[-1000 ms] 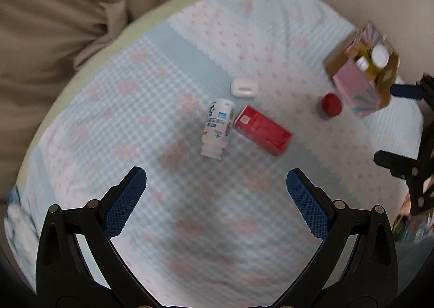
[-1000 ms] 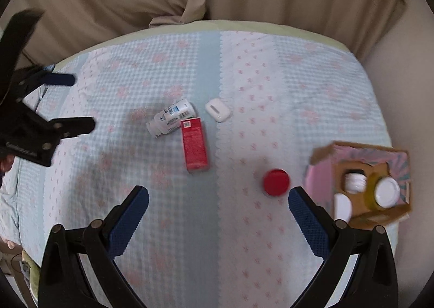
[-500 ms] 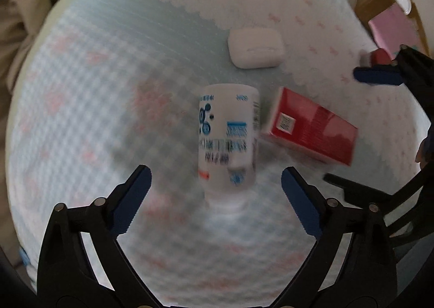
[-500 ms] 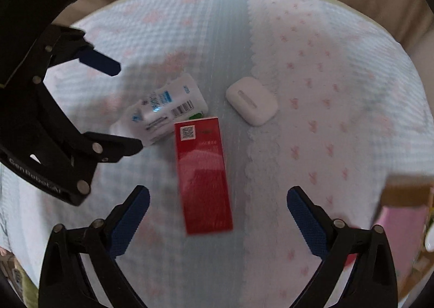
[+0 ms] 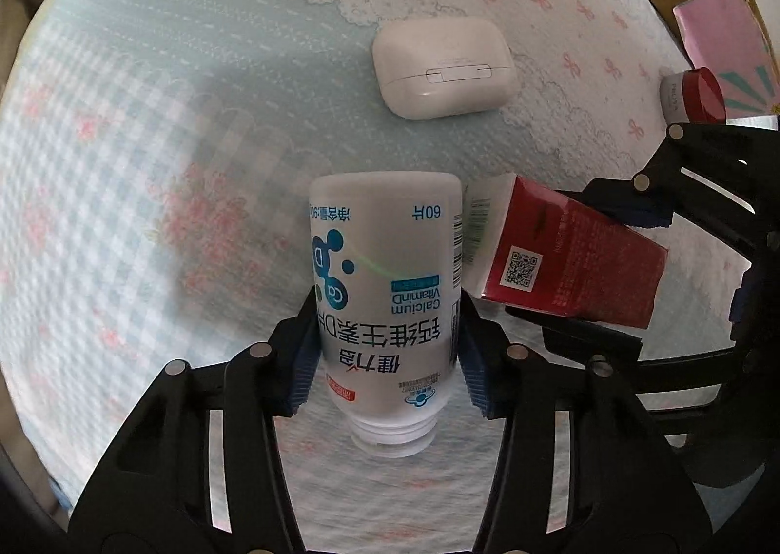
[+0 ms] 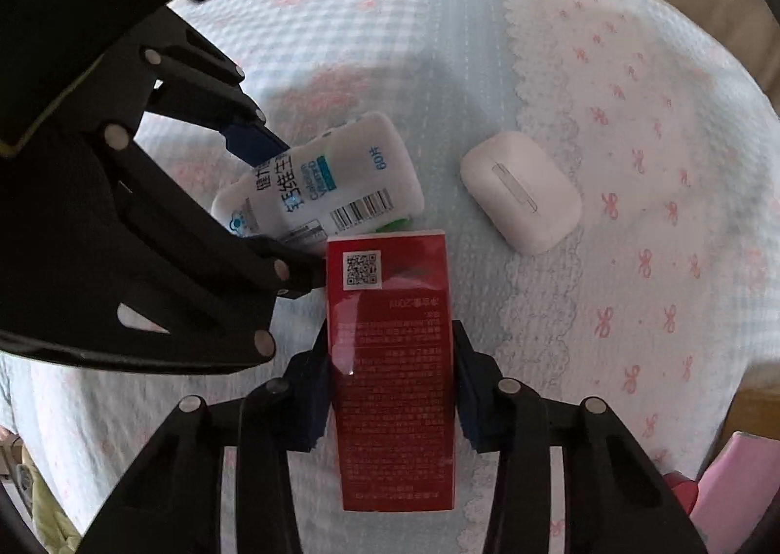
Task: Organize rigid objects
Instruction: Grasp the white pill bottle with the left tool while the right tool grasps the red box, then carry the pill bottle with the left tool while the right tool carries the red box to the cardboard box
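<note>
White bottle [image 5: 385, 281]; red box [image 6: 392, 373]

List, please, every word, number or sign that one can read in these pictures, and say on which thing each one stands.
"Calcium VitaminD", upside down: white bottle.
"Ca" and "D", blue bubbles: same bottle.
"60片": same bottle, near its base.
Large Chinese characters on its label: clear in the left wrist view; the small print is too small.
Barcode: same bottle, digits unreadable.
QR code: red box; its dense print is too small.
White case: no text.
Red-lidded jar: lettering too blurred.
</note>
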### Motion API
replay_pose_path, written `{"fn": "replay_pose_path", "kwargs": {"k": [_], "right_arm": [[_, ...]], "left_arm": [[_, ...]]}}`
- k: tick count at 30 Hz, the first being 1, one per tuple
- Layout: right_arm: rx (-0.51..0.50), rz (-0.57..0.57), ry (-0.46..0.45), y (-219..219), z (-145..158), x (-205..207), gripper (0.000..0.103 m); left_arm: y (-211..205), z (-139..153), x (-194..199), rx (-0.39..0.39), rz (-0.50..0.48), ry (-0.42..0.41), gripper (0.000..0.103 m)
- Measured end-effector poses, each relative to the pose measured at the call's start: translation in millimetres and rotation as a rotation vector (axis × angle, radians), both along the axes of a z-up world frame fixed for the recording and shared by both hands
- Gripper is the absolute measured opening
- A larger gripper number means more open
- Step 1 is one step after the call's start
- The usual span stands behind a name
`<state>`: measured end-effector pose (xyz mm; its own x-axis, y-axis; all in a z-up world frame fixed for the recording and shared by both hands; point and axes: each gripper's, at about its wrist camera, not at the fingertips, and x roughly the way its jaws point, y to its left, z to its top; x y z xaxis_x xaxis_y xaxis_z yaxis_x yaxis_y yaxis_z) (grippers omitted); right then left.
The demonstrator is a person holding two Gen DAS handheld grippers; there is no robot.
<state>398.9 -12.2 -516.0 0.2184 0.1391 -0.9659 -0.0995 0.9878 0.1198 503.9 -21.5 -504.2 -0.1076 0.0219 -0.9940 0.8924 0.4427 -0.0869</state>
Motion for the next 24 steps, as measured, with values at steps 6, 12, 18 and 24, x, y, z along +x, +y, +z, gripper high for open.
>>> {"fn": "replay_pose_path", "kwargs": {"k": [6, 12, 18, 24], "right_arm": [[0.000, -0.006, -0.013, 5, 5, -2, 0.038], [0.006, -0.022, -0.014, -4, 15, -13, 0.038], [0.013, -0.059, -0.028, -13, 34, -28, 0.038], [0.028, -0.091, -0.053, -18, 64, -44, 0.038]], "left_arm": [[9, 6, -4, -0.008, 0.012, -0.023, 0.046], [10, 23, -14, -0.024, 0.036, -0.036, 0.046], [18, 49, -23, -0.061, 0.091, -0.052, 0.046], [33, 89, -40, -0.098, 0.129, -0.092, 0.046]]}}
